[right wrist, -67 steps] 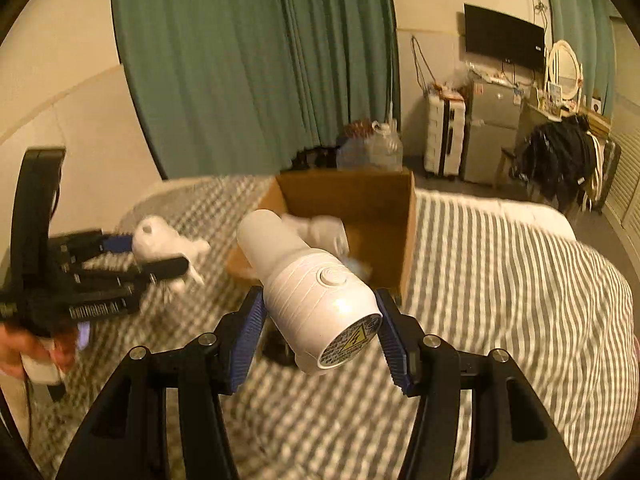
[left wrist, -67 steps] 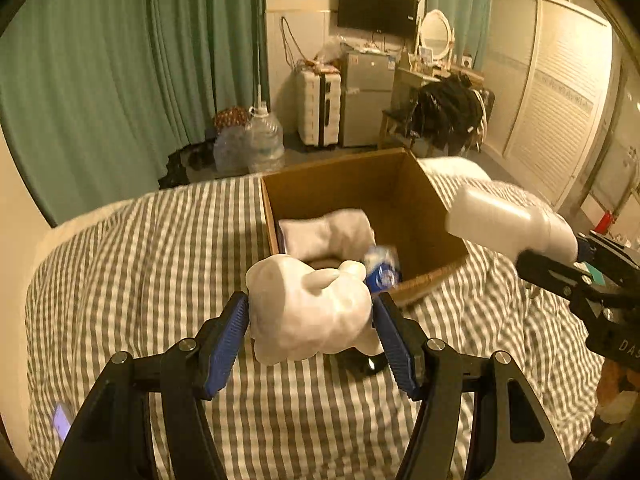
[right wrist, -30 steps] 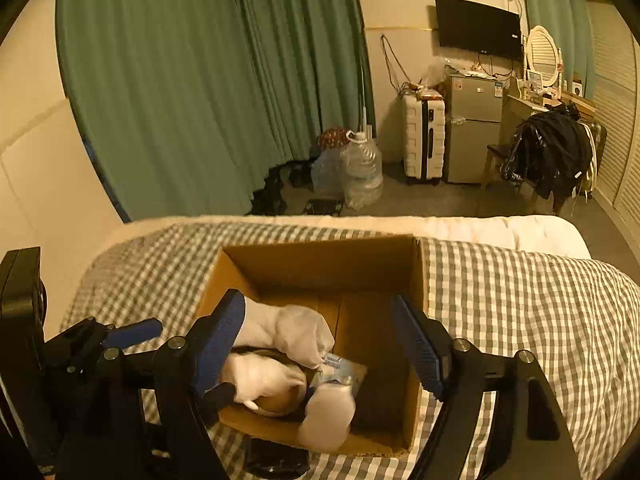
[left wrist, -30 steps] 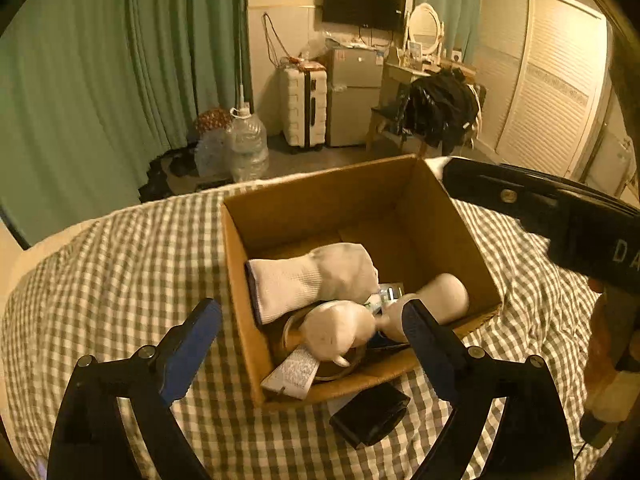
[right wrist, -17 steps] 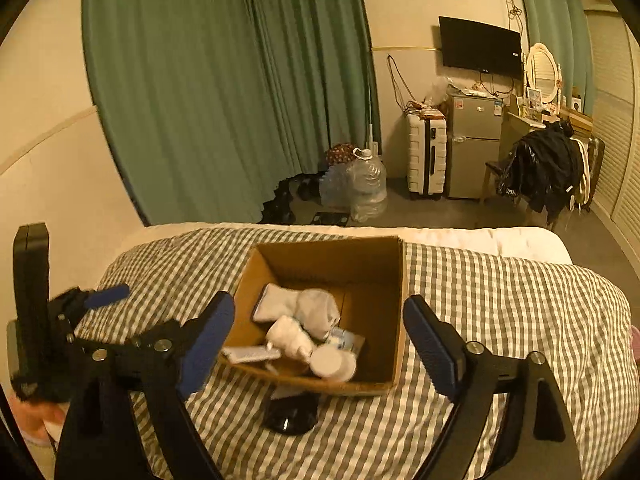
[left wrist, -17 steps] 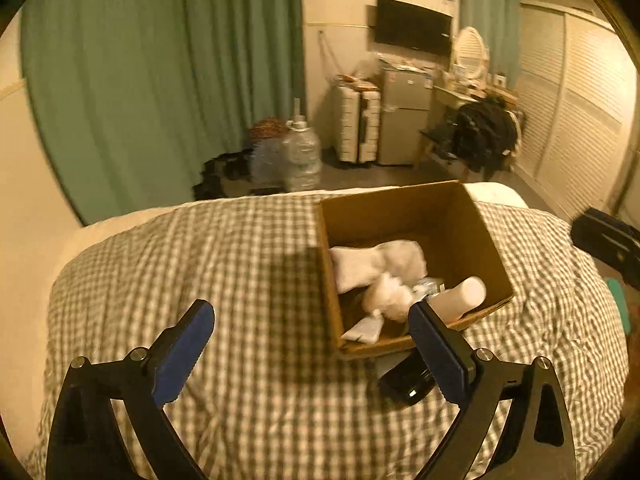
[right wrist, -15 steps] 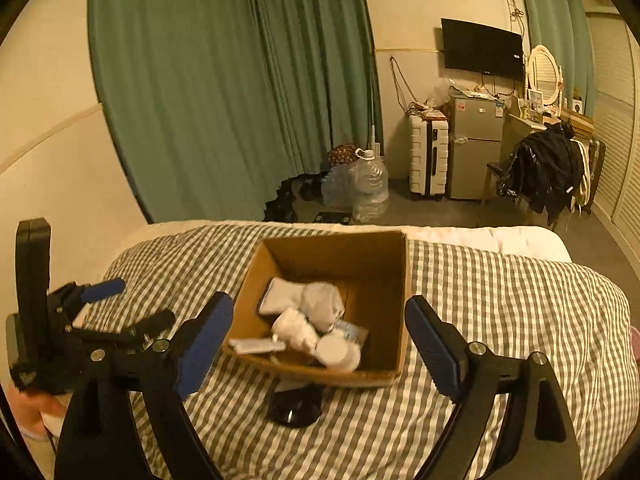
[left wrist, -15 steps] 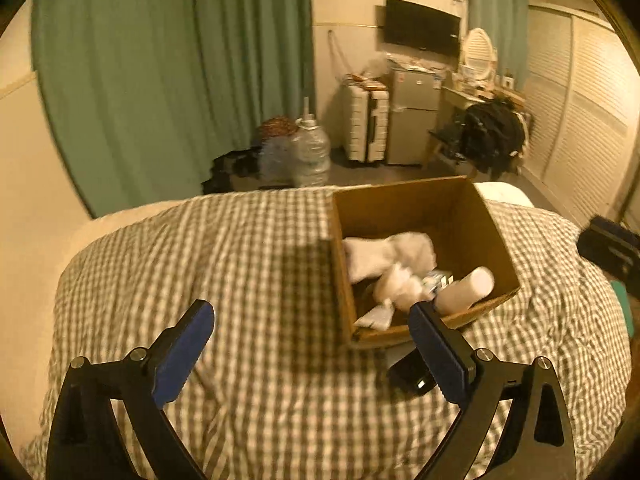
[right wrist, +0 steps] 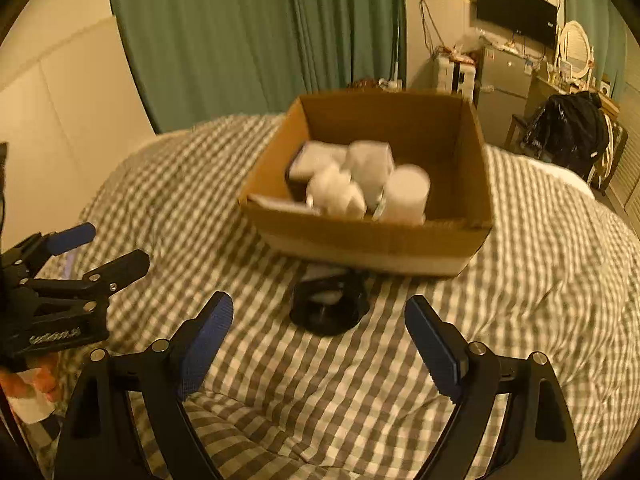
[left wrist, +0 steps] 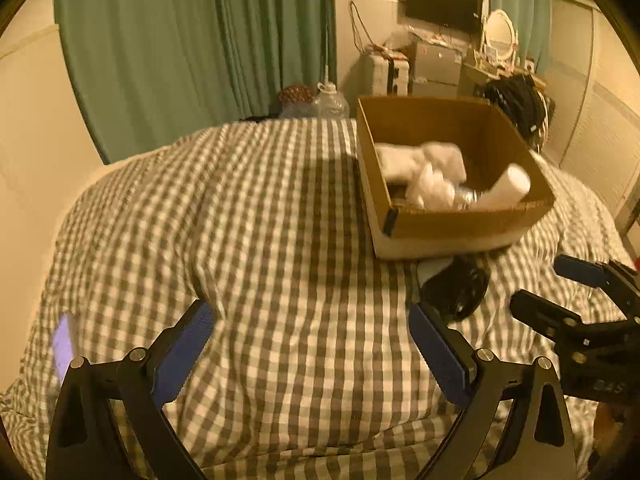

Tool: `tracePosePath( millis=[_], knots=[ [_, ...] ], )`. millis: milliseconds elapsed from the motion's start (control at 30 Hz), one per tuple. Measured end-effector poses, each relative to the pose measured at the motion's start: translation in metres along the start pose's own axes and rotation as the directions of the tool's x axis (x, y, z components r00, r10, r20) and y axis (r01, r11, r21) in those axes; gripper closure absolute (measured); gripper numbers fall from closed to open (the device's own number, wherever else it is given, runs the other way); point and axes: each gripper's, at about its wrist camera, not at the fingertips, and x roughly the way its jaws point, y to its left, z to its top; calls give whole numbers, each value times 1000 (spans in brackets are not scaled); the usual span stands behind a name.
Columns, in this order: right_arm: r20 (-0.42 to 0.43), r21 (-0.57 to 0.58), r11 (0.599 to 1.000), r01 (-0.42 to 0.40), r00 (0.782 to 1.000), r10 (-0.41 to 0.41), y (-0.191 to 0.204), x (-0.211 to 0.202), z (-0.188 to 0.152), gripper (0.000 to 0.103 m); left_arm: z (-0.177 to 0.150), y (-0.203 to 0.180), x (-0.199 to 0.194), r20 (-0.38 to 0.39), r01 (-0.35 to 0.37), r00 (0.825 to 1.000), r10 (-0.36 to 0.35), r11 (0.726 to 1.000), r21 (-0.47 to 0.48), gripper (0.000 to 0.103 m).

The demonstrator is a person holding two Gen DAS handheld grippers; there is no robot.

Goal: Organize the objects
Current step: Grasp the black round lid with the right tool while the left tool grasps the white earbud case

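One item is left outside the box (right wrist: pixel 372 240): a black round object (right wrist: pixel 329 305) on the bed (right wrist: pixel 540 280), just in front of the box's near wall and possibly tucked partly under it.

Contents of box, as seen: white tube (right wrist: pixel 406 194), white plush (right wrist: pixel 336 196), folded white cloth (right wrist: pixel 368 160), a flat card or packet at the near left corner. All blurred; finer detail cannot be told.

Your tongs: left tongs (left wrist: pixel 310 354) apart and empty, low over the checked cover, well left of the black object. Right tongs (right wrist: pixel 320 340) apart and empty, lined up on the black object with it between the jaws' line of sight, not yet touching.

Risks, as judged:
- The black object sits against the box. If you close in from the front, a jaw tip may push the box or shove the object further beneath it.
- The bed is soft; pressing down may sink the object into the cover so the pads slip over it.
- The white tube leans on the near rim; a knock to the box may roll it out.
- Both tongs are close on the right; you could clash them.

View differences: your left view shows a lit phone-like screen (left wrist: pixel 63 344) at the bed's left edge and a pale part at the black object's (left wrist: pixel 454 286) back. Your right view shows the object's ringed, hollow top and your hand (right wrist: pixel 28 384) under the left tongs.
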Motion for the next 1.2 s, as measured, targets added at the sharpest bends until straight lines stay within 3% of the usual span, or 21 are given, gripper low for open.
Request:
tracePosePath(
  millis=[233,533,600,633,833,933,1200],
  knots=[
    [-105,5,1000,22,994,-21,0,57,-9,15,-22,2,48,-104,-24,994,27,999,31,2],
    [-193,30,1000,5,981,1,-7,112,-1,15,-29,7,72,-169,-6,986,6,1000,-1,3],
    [-205,37,999,6,979,2,-10,118,0,19,-28,2,74,-175,-1,985,2,1000,4,2],
    [-211,44,999,6,977,3,-12,120,-1,27,-26,-2,74,-177,0,984,2,1000,11,2],
    [-193,64,998,-26,981,38,-21,106,-9,27,-11,-26,72,-172,7,985,3,998,60,2],
    [-160,66,997,-32,986,42,-30,86,-13,28,0,-36,70,-159,41,987,-29,997,71,2],
    [-94,69,995,67,994,-61,-74,39,-20,28,34,-74,80,-135,171,977,-165,985,34,2]
  ],
)
